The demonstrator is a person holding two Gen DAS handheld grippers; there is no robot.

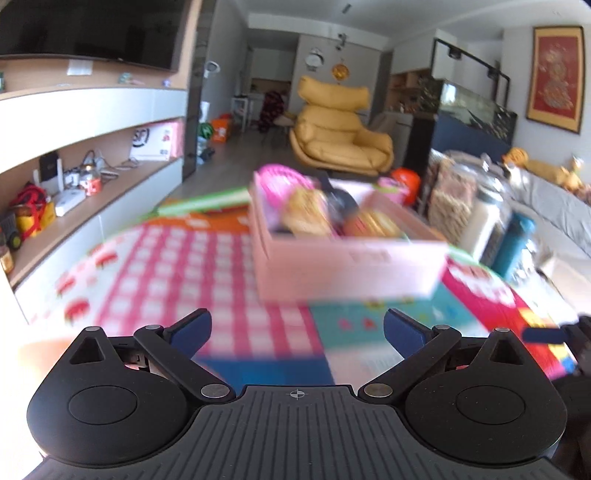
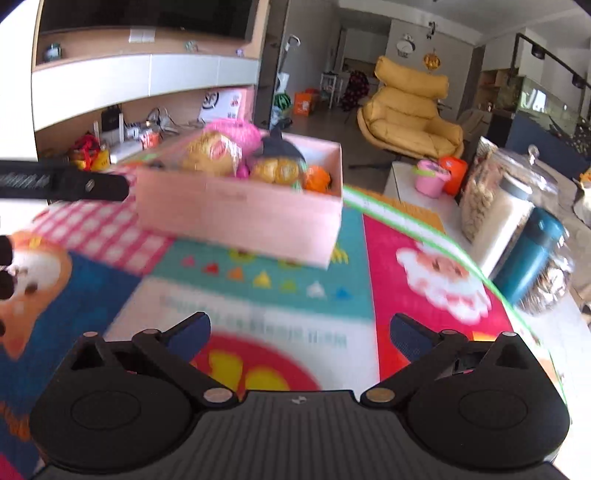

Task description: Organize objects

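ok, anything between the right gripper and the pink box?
Nothing. In the right wrist view only bare printed mat separates the open right gripper from the pink box.

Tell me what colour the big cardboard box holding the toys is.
Pale pink cardboard box; clearest in the right wrist view.

A home living room (lived-in): yellow armchair [image 1: 338, 129], television [image 1: 88, 31], shelves [image 1: 92, 107].
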